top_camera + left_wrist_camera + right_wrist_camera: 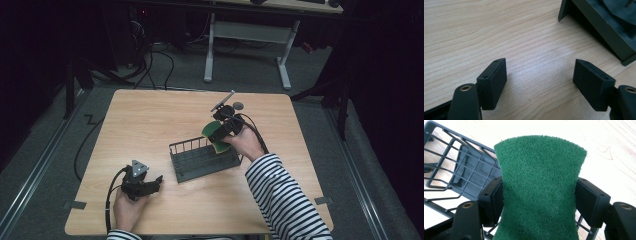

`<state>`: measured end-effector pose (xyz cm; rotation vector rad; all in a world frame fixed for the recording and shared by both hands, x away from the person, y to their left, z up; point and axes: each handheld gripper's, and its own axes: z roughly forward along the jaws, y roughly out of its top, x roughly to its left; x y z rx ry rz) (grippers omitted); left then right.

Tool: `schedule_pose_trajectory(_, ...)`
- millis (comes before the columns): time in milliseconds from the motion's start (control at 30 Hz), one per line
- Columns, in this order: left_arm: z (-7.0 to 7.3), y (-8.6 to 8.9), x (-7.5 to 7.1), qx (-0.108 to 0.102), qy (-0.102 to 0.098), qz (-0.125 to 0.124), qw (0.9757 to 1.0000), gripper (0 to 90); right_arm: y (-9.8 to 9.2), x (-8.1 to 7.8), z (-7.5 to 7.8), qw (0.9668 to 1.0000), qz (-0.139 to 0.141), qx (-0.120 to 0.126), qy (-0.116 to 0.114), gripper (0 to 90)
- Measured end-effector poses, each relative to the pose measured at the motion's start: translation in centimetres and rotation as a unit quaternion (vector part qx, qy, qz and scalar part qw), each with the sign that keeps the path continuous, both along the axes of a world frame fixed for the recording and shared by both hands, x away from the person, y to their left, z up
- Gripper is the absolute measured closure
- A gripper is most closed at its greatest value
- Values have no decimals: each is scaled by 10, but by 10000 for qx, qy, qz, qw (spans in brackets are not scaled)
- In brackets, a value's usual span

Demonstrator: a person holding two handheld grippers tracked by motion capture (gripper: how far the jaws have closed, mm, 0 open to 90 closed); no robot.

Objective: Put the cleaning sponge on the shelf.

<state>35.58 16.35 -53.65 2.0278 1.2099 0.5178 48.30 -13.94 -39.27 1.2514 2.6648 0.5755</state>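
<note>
A sponge with a green scouring face and a yellow underside is pinched at its waist between the jaws of my right gripper, which is shut on it. It hangs over the right end of a dark wire rack standing mid-table; the rack's grid lies behind and below the sponge. My left gripper rests low over the bare wood at the front left, jaws open with nothing between them. A corner of the rack lies just beyond it.
The wooden table has bare surface around the rack. A small round dark object lies near the far edge, behind the right hand. A cable trails from the left gripper. A striped sleeve crosses the front right.
</note>
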Motion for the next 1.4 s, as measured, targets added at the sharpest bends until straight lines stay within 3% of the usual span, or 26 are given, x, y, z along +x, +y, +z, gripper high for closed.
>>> schedule_pose_trajectory(267, 0, 0, 0, 2, -1, 0, 10000, 279, 1, -2, -4, 9999, 30, -21, -95, 298)
schedule_pose_trajectory(700, 0, 0, 0, 4, -4, 4, 10000, 279, 0, -9, -18, 9997, 108, -197, 35, 290)
schedule_pose_trajectory(767, 0, 0, 0, 1, -3, 3, 10000, 279, 0, -12, -19, 9998, 16, -192, 112, 290)
schedule_pose_trajectory(833, 0, 0, 0, 8, 1, 1, 10000, 278, -2, -11, -21, 9997, 120, -197, 93, 291)
schedule_pose_trajectory(1167, 0, 0, 0, 12, 1, 1, 10000, 278, -4, -13, -25, 9996, 121, -114, 239, 281)
schedule_pose_trajectory(1400, 0, 0, 0, 13, 1, 0, 10000, 278, -8, -16, -25, 9998, 105, -76, 162, 199)
